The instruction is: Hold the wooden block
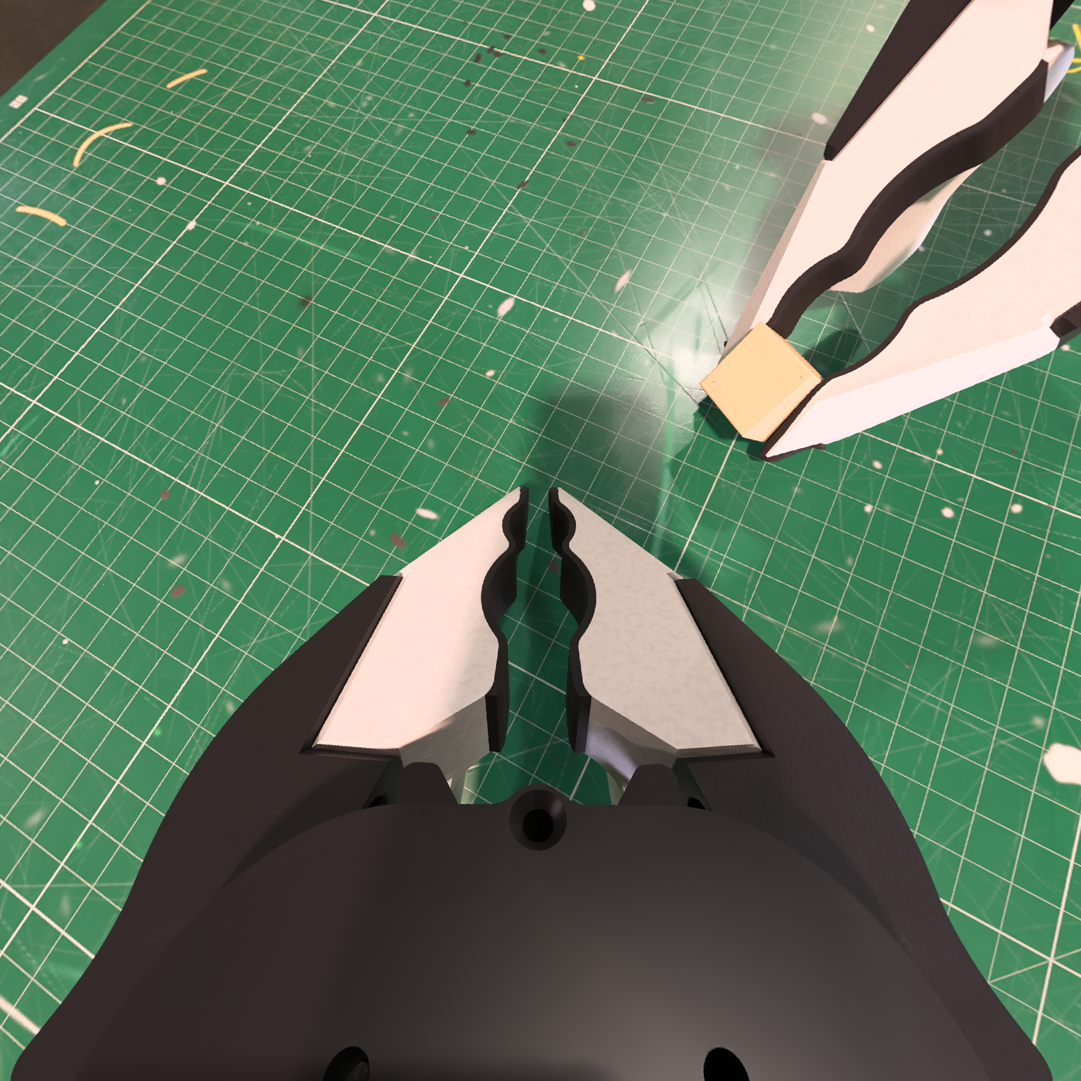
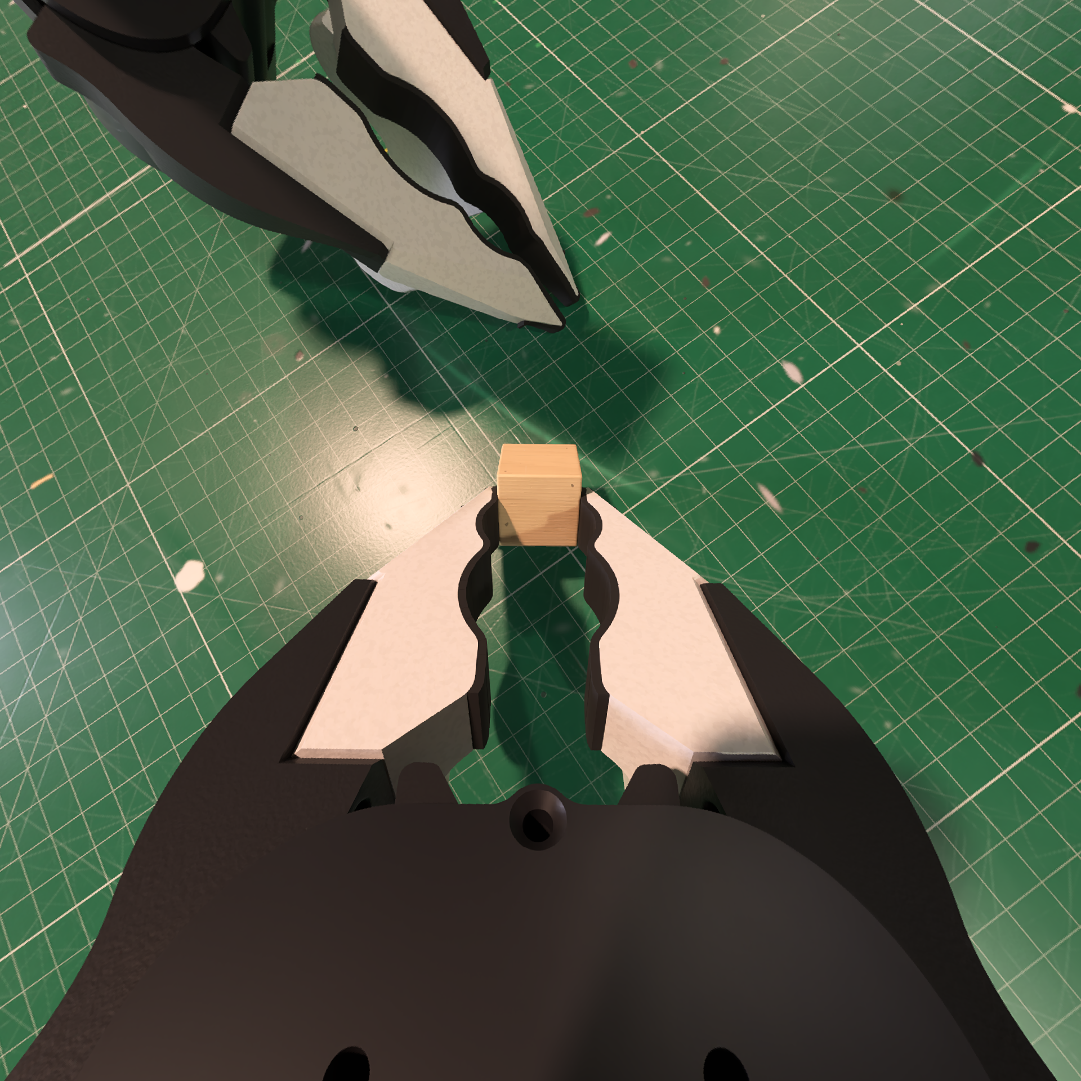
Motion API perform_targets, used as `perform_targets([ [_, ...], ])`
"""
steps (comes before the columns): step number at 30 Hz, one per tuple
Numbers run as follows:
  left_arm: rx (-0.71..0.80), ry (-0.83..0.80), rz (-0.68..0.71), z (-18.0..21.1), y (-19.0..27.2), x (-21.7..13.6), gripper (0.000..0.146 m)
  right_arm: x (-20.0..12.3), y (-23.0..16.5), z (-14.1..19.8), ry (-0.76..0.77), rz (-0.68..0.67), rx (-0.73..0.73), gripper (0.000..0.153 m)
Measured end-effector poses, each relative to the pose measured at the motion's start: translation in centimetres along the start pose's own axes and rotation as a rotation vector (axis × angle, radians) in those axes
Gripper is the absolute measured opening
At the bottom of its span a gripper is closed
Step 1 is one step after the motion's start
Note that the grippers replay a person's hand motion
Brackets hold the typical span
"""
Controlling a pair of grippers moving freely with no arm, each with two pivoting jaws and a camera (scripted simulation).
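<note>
2 close wrist views, angled down, facing, sharing green mat (image 1: pixel 292 351)

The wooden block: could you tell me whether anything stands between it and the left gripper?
Nothing visible does. The wooden block is clamped at the right gripper fingertips; only bare green cutting mat separates it from the left gripper.

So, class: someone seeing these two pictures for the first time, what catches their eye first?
The pale wooden block stands out against the green cutting mat, pinched at the tips of the right gripper. Next comes the left gripper, nearly closed on nothing, pointing toward the block from close by.
</note>
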State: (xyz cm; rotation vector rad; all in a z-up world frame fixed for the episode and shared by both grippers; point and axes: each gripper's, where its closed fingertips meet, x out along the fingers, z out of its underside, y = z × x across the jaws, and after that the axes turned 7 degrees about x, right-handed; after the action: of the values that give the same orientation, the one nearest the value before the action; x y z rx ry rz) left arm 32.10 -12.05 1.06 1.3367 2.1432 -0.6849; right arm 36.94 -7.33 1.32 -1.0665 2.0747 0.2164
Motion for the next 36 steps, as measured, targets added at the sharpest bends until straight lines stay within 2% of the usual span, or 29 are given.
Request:
perform_targets([
  [36,0.003,0.000,-0.002,0.0,0.0,0.0,0.007,-0.2,-2.2,0.9,-0.033,-0.057,-0.021,0.026],
])
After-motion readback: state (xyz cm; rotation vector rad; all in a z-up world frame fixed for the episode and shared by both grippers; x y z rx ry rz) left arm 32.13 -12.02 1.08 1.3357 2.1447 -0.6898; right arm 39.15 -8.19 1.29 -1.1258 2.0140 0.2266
